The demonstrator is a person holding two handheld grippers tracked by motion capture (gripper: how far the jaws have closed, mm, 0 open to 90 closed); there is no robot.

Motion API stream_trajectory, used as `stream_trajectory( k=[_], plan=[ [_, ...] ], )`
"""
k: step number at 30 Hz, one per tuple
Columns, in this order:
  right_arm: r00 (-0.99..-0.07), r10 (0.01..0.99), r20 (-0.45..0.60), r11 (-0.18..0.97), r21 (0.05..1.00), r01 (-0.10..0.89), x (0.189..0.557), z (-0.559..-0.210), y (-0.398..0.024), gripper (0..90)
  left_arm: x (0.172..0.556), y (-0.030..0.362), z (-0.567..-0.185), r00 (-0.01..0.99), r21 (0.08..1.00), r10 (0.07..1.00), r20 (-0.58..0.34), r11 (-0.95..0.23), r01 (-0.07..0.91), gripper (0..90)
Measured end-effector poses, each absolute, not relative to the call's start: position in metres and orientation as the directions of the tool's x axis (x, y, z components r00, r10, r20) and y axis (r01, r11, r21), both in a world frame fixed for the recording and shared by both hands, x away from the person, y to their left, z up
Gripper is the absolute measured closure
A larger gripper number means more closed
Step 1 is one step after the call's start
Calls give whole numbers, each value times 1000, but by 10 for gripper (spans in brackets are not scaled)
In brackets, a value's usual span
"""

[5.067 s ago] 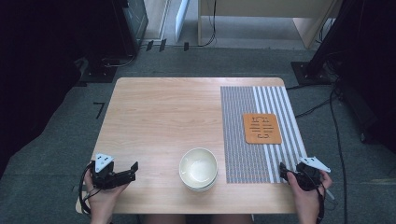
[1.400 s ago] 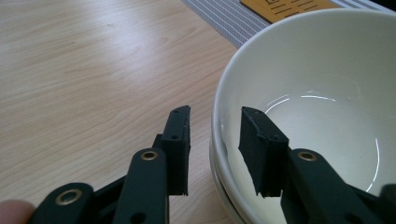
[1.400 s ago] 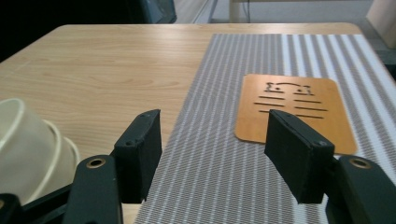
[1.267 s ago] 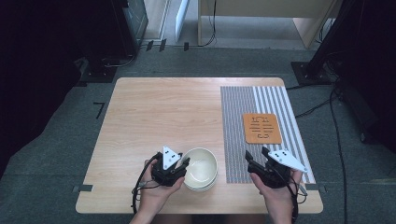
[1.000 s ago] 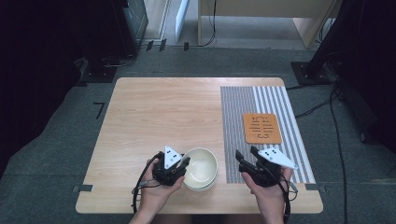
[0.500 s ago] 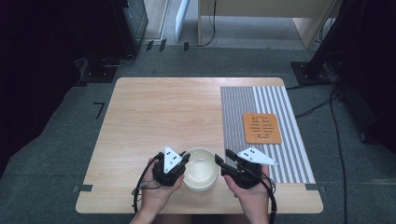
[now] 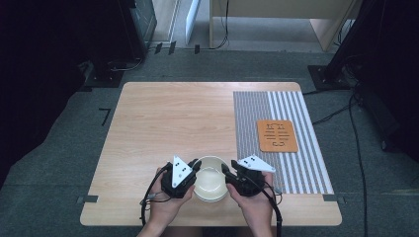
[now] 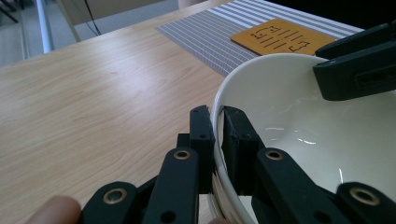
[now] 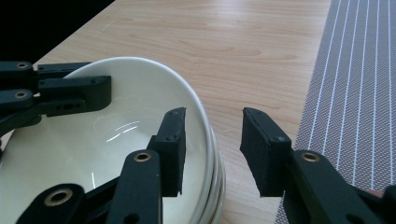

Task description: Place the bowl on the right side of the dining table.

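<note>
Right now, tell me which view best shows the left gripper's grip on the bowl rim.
The left gripper view: the left gripper clamps the bowl rim. The high view shows it at the bowl's left edge; the right gripper view shows it at the far rim.

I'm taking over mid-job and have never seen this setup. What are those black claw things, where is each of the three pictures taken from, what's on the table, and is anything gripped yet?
There is no robot here: a person holds a two-jaw tool in each hand. The high view looks down on the wooden table. The other two pictures come from cameras riding on each tool, looking along its black jaws. On the table lie a striped mat, an orange coaster on it, and stacked white bowls near the front edge. The left gripper is clamped on the top bowl's rim, one jaw inside, one outside. The right gripper straddles the opposite rim; its jaws have just been closing but do not press on it yet.
</note>
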State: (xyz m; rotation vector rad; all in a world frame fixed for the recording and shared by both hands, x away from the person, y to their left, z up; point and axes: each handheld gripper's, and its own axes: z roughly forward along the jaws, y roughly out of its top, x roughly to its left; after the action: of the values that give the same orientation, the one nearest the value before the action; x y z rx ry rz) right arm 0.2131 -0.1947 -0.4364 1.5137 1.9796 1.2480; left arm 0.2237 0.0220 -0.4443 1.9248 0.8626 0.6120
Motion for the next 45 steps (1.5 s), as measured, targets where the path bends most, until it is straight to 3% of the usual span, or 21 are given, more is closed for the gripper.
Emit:
stream_trajectory(
  k=[8, 13, 15, 21, 23, 25, 27, 31, 34, 39, 43, 45],
  plan=[
    [-384, 891, 241, 43, 798, 601, 217, -441, -193, 774, 223, 22, -445, 631, 886, 771, 81, -346, 309, 833],
    [-399, 900, 174, 102, 806, 582, 216, -441, -188, 804, 223, 21, -444, 627, 890, 773, 91, -346, 297, 833],
    [-413, 906, 97, 163, 819, 550, 213, -442, -184, 831, 222, 20, -443, 624, 893, 776, 93, -343, 293, 833],
    [-428, 901, 64, 185, 837, 515, 210, -442, -186, 857, 224, 20, -443, 616, 883, 782, 92, -350, 313, 829],
    [-432, 895, 112, 135, 856, 500, 207, -441, -190, 868, 225, 21, -445, 616, 883, 784, 79, -342, 322, 824],
    [-430, 900, 69, 163, 862, 480, 206, -440, -187, 869, 225, 20, -445, 610, 881, 788, 83, -344, 324, 820],
    [-432, 899, 63, 165, 868, 468, 205, -440, -187, 870, 225, 19, -446, 613, 876, 786, 77, -347, 335, 736],
    [-442, 897, -3, 198, 897, 394, 201, -437, -184, 884, 226, 12, -451, 607, 848, 790, 92, -381, 368, 671],
    [-447, 894, -19, 210, 900, 382, 200, -436, -184, 886, 228, 14, -452, 593, 847, 800, 94, -377, 374, 769],
    [-452, 892, 1, 198, 898, 393, 201, -436, -186, 885, 229, 17, -451, 613, 852, 784, 99, -385, 355, 799],
    [-449, 892, 41, 170, 892, 419, 204, -438, -190, 878, 228, 24, -445, 636, 885, 770, 41, -323, 335, 835],
    [-448, 893, 47, 165, 891, 423, 204, -439, -190, 877, 225, 22, -445, 630, 895, 773, 74, -330, 300, 835]
  ],
)
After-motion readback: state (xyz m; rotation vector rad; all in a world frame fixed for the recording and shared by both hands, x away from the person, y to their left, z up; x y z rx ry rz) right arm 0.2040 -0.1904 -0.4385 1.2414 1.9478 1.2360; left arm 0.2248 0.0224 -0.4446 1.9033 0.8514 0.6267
